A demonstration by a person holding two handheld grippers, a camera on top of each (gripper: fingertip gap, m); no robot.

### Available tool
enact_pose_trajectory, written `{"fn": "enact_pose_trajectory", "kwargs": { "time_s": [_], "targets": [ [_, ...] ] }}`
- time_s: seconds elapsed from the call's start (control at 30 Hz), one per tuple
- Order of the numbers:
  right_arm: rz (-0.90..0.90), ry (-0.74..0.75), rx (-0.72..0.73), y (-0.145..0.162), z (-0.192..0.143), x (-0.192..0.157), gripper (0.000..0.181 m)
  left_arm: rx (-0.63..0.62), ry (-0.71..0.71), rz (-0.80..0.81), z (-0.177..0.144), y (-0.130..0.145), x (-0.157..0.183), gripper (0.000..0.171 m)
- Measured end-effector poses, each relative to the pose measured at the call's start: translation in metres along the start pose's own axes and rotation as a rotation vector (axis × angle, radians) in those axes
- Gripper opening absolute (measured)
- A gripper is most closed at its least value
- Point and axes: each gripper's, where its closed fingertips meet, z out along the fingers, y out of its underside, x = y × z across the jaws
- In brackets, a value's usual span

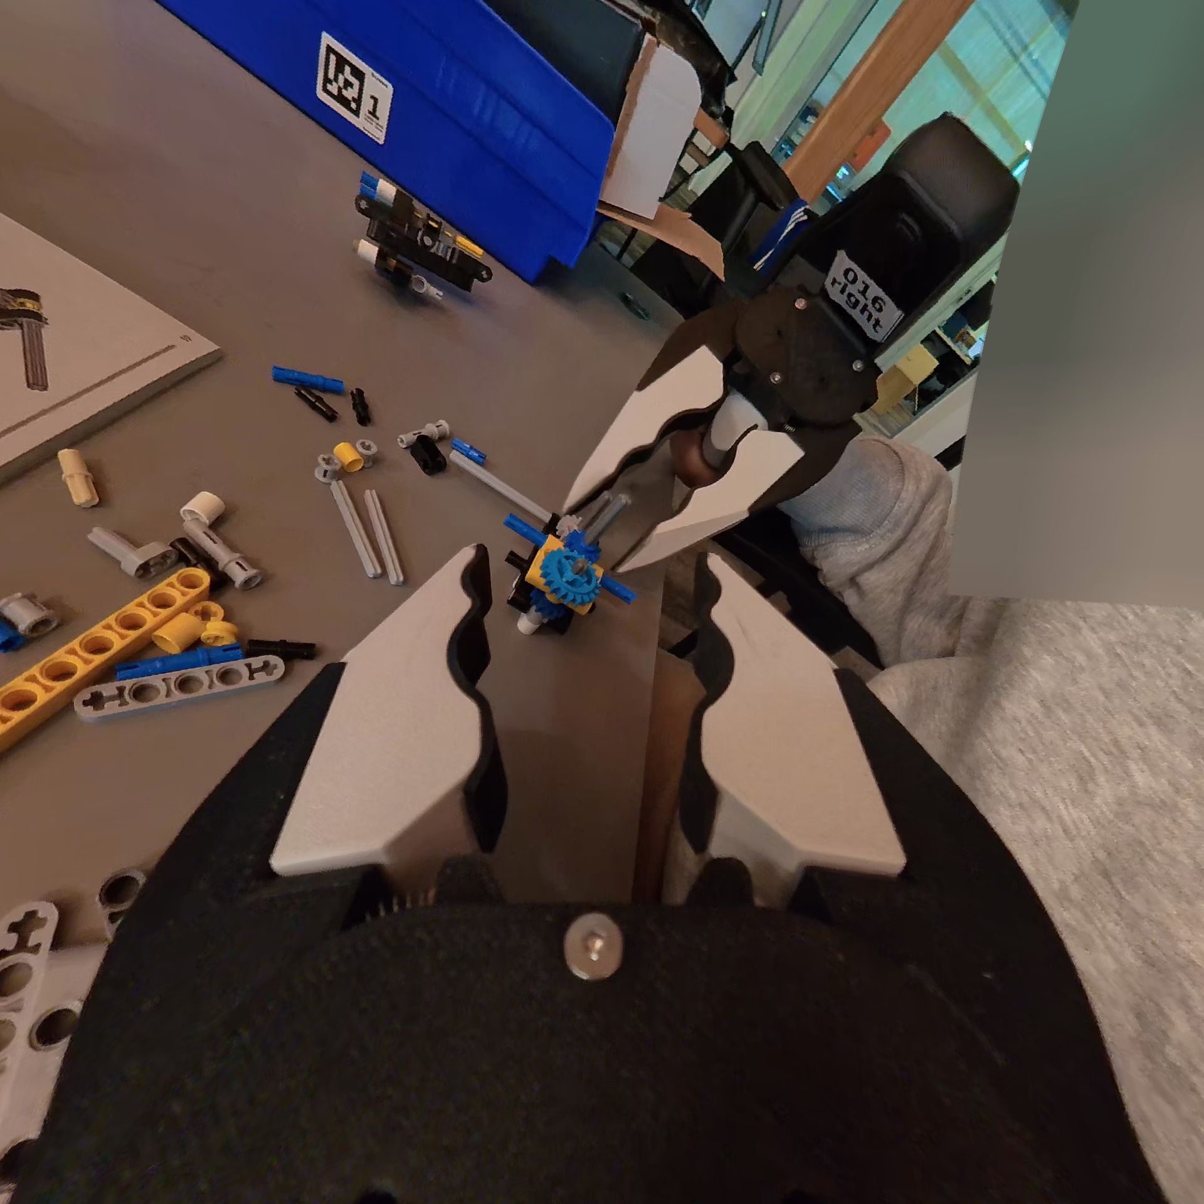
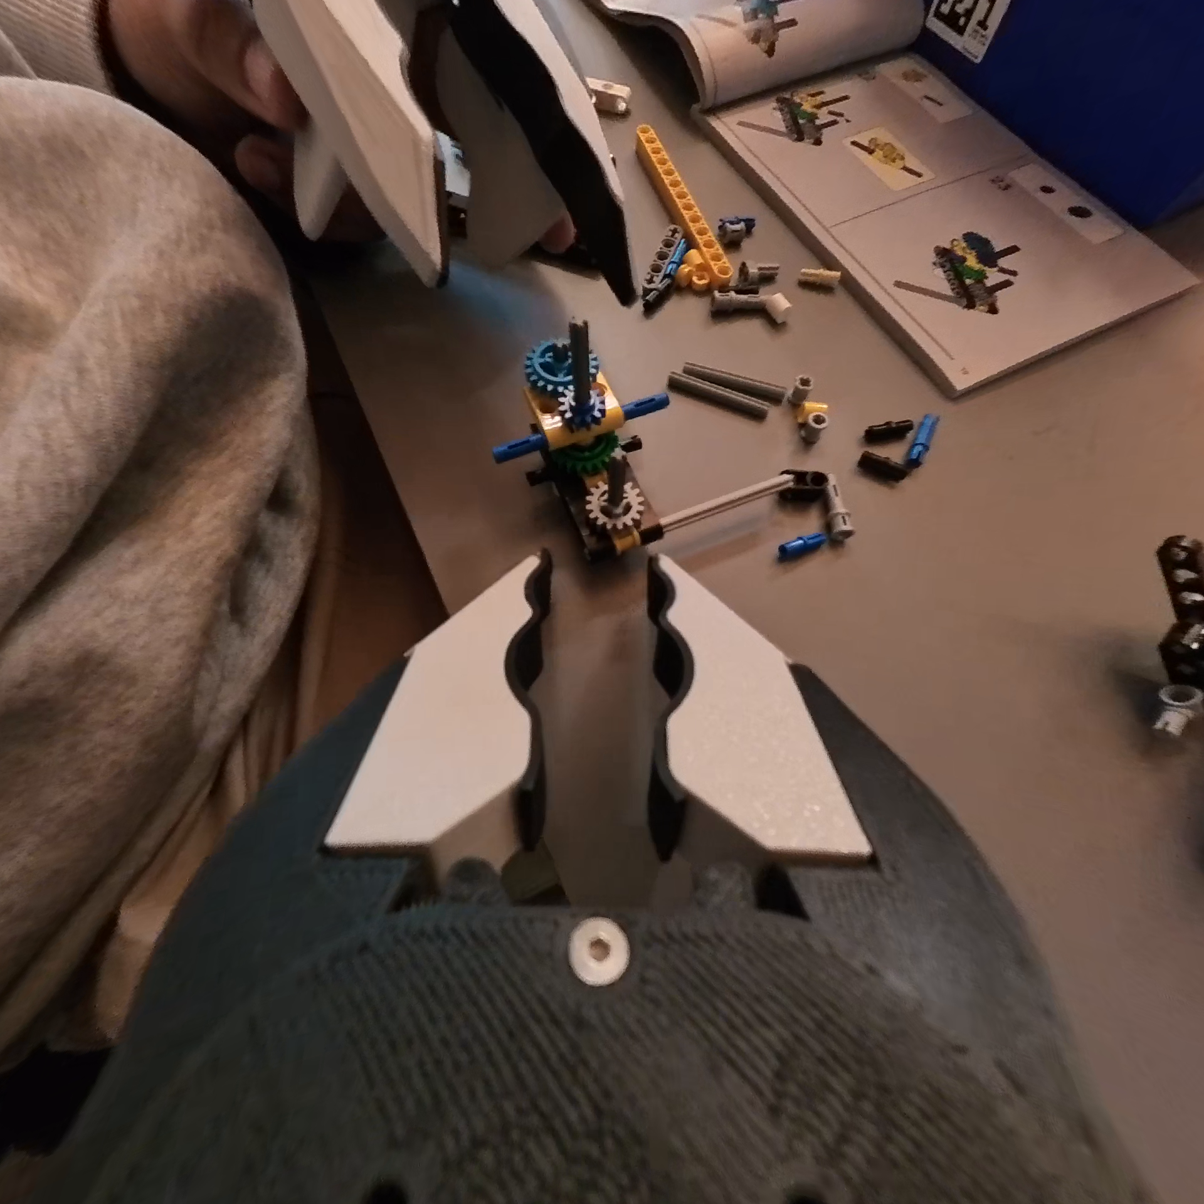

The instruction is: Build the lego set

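Observation:
A small gear assembly (image 1: pixel 567 576) with yellow frame, blue gears and blue pins stands on the grey table near its edge. In the right wrist view (image 2: pixel 573 417) it also shows a green gear, a white gear and two upright dark axles. My left gripper (image 1: pixel 593 560) is open and empty, with its tips on either side of the assembly and just short of it. My right gripper (image 2: pixel 598 557) is open and empty, with its tips just short of the white-gear end. Each gripper shows in the other's view, the right (image 1: pixel 592 541) and the left (image 2: pixel 531 290).
Loose parts lie beside the assembly: a yellow beam (image 1: pixel 98 645), grey axles (image 1: pixel 368 534), pins and connectors. An open instruction booklet (image 2: pixel 977 260) and a blue bin (image 1: pixel 456 130) lie beyond. A black subassembly (image 1: pixel 417 238) sits by the bin. A person's grey sleeve (image 2: pixel 130 391) hangs past the table edge. Tip to tip, the grippers are about 7 cm apart.

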Motion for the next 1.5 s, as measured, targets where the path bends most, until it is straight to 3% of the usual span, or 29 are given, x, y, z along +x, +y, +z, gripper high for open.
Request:
{"fn": "enact_pose_trajectory", "kwargs": {
  "time_s": [0.17, 0.33, 0.8, 1.03, 1.33, 1.5],
  "targets": [
    [0.003, -0.089, 0.021, -0.005, 0.000, -0.015, 0.021, -0.028, -0.012, 0.000, 0.004, 0.003, -0.001, 0.066],
    [0.002, -0.080, 0.005, -0.003, 0.002, -0.014, 0.020, -0.091, 0.003, 0.012, 0.013, 0.012, 0.006, 0.072],
    [0.065, 0.239, -0.002, 0.000, -0.010, 0.042, 0.023, -0.210, 0.028, 0.026, 0.017, 0.034, 0.019, 0.069],
    [0.073, 0.079, 0.099, -0.012, -0.018, 0.019, 0.024, -0.248, 0.093, 0.007, 0.019, 0.040, 0.031, 0.067],
    [0.113, 0.125, 0.149, -0.015, -0.031, 0.032, 0.026, -0.265, 0.124, 0.040, 0.029, 0.048, 0.044, 0.072],
    [0.095, 0.088, 0.195, -0.024, -0.035, 0.024, 0.030, -0.206, 0.163, 0.031, 0.024, 0.036, 0.050, 0.069]
  ]
}}
